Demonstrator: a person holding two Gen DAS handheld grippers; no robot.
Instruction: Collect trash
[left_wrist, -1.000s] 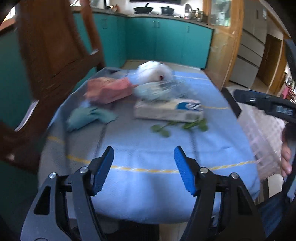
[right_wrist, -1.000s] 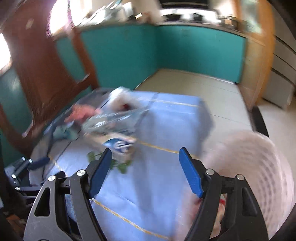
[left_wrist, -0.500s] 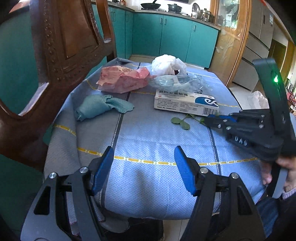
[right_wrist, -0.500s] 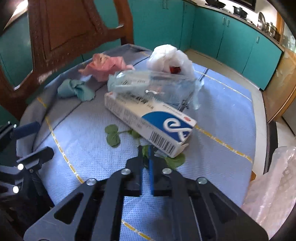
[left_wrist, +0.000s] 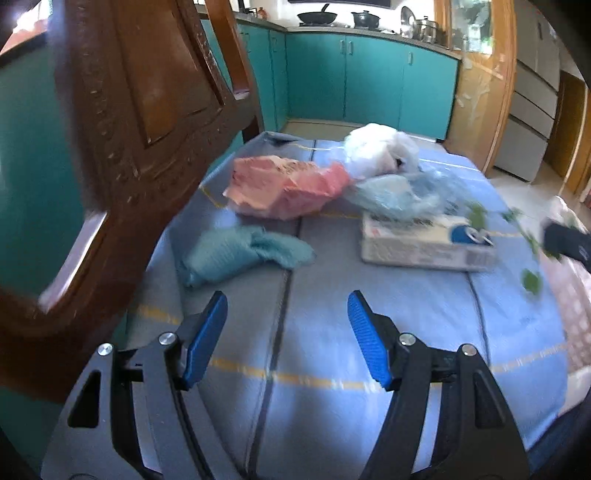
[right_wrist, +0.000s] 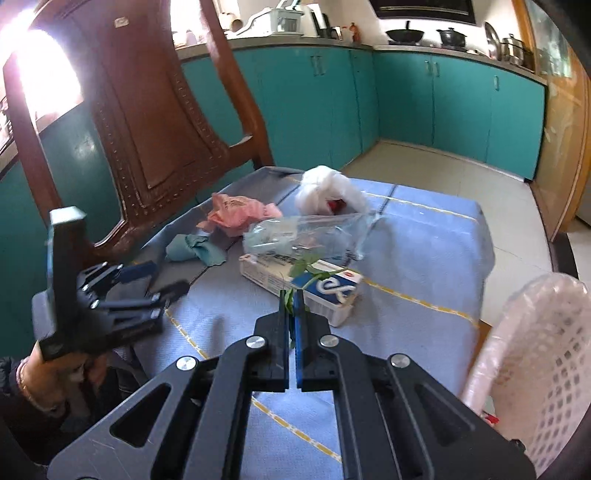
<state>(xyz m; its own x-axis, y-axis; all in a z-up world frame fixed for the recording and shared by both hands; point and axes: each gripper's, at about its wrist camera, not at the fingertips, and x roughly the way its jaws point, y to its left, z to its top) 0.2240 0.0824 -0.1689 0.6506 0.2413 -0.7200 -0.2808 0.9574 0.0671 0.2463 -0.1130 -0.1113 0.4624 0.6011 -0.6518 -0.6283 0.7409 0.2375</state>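
Trash is lying scattered on the blue-clothed counter (right_wrist: 424, 258): a pink bag (right_wrist: 236, 212), a white bag (right_wrist: 327, 188), clear plastic wrap (right_wrist: 303, 236), a teal rag (right_wrist: 192, 249) and a carton box (right_wrist: 314, 286). Right tongs (right_wrist: 291, 299) are pinching a leafy green sprig (right_wrist: 308, 273) above the box. Left tongs (left_wrist: 286, 332) are hovering spread over the cloth. A white mesh basket (right_wrist: 543, 369) is standing beside the counter.

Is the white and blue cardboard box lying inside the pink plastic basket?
No, the white and blue cardboard box lies on the blue tablecloth, apart from the pink plastic basket at the table's edge.
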